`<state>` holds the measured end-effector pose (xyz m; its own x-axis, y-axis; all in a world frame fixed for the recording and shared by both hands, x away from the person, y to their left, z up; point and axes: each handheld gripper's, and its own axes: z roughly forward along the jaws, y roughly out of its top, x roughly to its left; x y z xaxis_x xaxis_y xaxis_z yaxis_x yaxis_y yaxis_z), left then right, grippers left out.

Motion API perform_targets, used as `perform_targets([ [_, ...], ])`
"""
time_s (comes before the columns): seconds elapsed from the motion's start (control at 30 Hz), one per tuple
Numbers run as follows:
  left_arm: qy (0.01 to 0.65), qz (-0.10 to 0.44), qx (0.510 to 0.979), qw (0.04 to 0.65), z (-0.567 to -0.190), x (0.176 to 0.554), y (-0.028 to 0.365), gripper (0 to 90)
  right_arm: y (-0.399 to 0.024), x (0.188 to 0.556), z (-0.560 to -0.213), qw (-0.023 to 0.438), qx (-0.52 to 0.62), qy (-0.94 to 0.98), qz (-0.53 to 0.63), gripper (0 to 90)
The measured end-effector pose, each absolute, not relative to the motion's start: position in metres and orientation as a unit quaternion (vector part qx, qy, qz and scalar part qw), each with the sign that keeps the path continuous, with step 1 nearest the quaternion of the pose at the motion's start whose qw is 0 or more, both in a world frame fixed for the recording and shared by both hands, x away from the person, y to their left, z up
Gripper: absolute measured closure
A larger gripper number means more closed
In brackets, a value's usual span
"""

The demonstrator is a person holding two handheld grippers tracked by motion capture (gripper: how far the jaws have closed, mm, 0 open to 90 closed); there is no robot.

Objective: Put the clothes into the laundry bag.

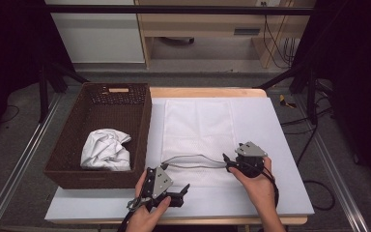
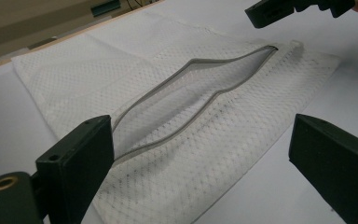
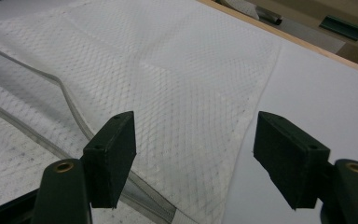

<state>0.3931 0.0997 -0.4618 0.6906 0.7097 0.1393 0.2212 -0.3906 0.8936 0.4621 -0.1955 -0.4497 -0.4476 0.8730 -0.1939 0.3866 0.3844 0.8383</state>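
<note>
1. The work in hand looks like getting the white mesh laundry bag (image 1: 198, 133) ready to take the crumpled white garment (image 1: 106, 150) that lies in the brown wicker basket (image 1: 72, 140). The bag lies flat on the white-covered worktop (image 1: 280, 193), its zipped mouth (image 1: 193, 162) towards the near edge and already gaping.

2. Nearest the near edge, the left hand-held gripper (image 1: 181, 193) hovers just off the bag's near left corner. In the left gripper view its jaws stand spread apart with nothing between them; the grey zip tape (image 2: 177, 126) lies beyond them, untouched.

3. A little farther in, the right hand-held gripper (image 1: 228, 162) sits at the right end of the mouth. In the right gripper view its jaws are also spread, straddling the bag's right hem (image 3: 247, 116) above the mesh, and they pinch nothing.

4. To do this step well, I judge each hand-held gripper should take one layer only: the upper lip of the mouth, close to the zip tape, where the cloth is stiffest.

5. The mesh is thin and slack, so a pinch low on the worktop may catch both layers and close the mouth; a shallow approach from the near edge suits it better.

6. Lifting the upper lip evenly at both ends should keep the opening wide.

7. Along the left edge, the basket stands just beside the bag, with the garment in its near half.
</note>
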Motion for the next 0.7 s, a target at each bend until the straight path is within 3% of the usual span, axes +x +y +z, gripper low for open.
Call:
perform_targets([
  [0.3,0.296,0.280,0.789,0.460,-0.463,0.394,0.101,7.0,-0.197,0.463,-0.450,0.332,0.401,0.769,0.371,39.6],
  [0.7,0.287,0.273,0.792,0.464,-0.464,0.391,0.099,7.0,-0.182,0.462,-0.451,0.342,0.359,0.786,0.370,43.3],
])
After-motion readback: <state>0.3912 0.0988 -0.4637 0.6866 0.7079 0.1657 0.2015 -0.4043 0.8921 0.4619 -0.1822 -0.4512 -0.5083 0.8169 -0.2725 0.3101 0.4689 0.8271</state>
